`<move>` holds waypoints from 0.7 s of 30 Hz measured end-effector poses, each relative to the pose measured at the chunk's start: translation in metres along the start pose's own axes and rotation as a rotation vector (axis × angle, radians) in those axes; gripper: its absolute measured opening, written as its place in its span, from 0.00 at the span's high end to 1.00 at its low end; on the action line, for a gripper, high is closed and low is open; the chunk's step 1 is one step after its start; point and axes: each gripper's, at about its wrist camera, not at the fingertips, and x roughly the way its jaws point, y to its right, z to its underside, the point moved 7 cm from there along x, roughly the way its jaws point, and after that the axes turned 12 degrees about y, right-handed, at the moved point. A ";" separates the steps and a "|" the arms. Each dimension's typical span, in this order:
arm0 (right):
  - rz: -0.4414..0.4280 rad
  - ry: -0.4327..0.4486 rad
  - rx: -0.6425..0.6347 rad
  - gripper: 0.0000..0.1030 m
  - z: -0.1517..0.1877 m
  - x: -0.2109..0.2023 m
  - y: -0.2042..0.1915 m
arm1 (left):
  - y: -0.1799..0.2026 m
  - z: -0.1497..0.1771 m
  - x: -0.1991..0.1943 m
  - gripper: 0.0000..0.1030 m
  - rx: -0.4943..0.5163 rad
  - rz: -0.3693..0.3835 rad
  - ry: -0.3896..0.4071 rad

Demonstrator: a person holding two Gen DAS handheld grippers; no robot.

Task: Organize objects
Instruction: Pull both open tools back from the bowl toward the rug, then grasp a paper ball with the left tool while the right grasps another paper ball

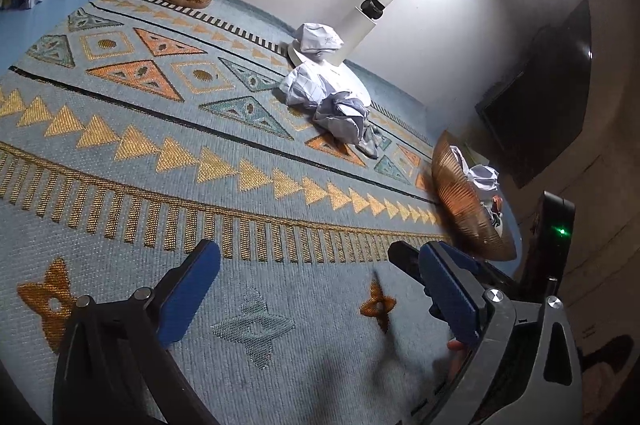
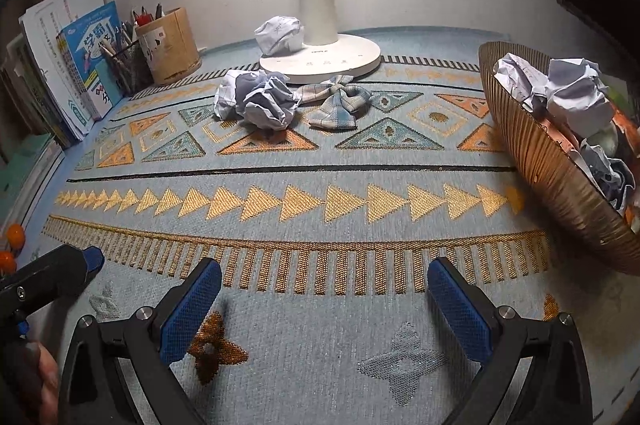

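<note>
Ahead of both claws, paper balls lie mid-bench by the lamp base; bowl beside right claw, so it's nearer. Left claw and right claw both released, empty.

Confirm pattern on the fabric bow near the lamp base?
Blue-grey plaid bow; clearest in the right wrist view.

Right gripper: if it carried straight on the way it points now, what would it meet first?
Likely the patterned mat: the open right gripper tilts down at bare weave. The crumpled paper lies further ahead, though depth is unclear.
</note>
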 end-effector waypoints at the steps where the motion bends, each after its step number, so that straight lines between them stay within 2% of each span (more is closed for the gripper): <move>1: -0.001 -0.002 0.001 0.00 0.000 0.000 0.000 | 0.000 0.000 0.000 0.03 -0.003 0.003 0.000; 6: -0.001 -0.001 -0.027 0.00 0.001 0.001 -0.004 | -0.001 0.000 0.000 0.02 0.001 0.004 -0.003; 9: -0.019 0.000 0.013 0.00 0.000 0.001 0.001 | -0.001 0.000 0.000 0.02 -0.004 0.010 -0.008; 11: -0.025 -0.014 0.044 0.00 0.001 0.003 0.005 | 0.000 0.000 0.003 0.02 0.012 0.008 -0.041; 13: -0.014 -0.038 0.051 0.00 0.003 0.007 0.006 | 0.002 -0.006 0.011 0.02 0.065 0.004 -0.119; 14: -0.010 -0.045 0.041 0.00 0.003 0.008 0.005 | 0.001 -0.014 0.014 0.02 0.075 0.002 -0.133; 18: -0.043 -0.066 -0.029 0.00 0.005 0.010 -0.008 | -0.010 -0.066 0.031 0.02 0.072 -0.057 -0.075; 21: -0.063 -0.092 -0.092 0.00 0.003 0.017 -0.021 | -0.006 -0.095 0.057 0.02 0.250 -0.113 -0.051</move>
